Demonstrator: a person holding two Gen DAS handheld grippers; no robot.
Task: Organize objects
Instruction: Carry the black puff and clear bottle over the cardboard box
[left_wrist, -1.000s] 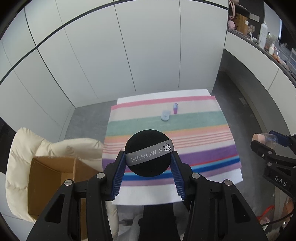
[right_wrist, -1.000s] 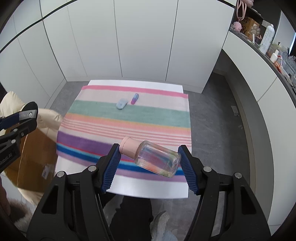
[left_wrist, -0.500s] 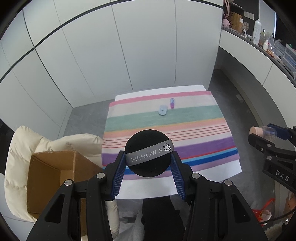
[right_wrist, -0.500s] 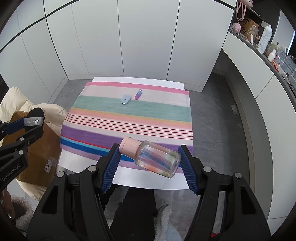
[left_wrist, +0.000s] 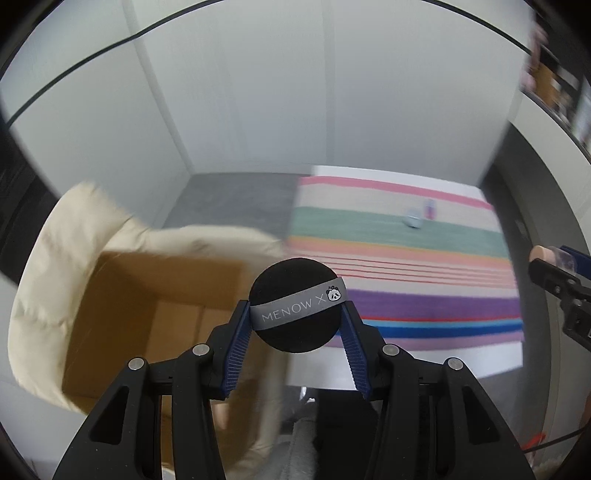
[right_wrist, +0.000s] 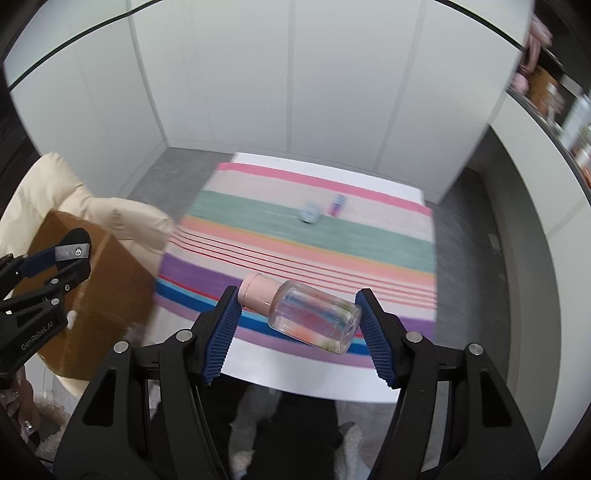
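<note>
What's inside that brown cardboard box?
The cardboard box looks open, showing bare brown walls and floor. Its near part is hidden behind the left gripper holding the black powder puff.

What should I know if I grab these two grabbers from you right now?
Left gripper: shut on the black powder puff, held in the air near the open cardboard box.
Right gripper: shut on the clear bottle with the pink cap, lying sideways between the fingers, above the near edge of the striped cloth.
Left on the cloth: a small blue thing and a small purple tube, side by side.
Done: both held items picked up. Not yet: nothing shows inside the box; the box is probably their home.
</note>
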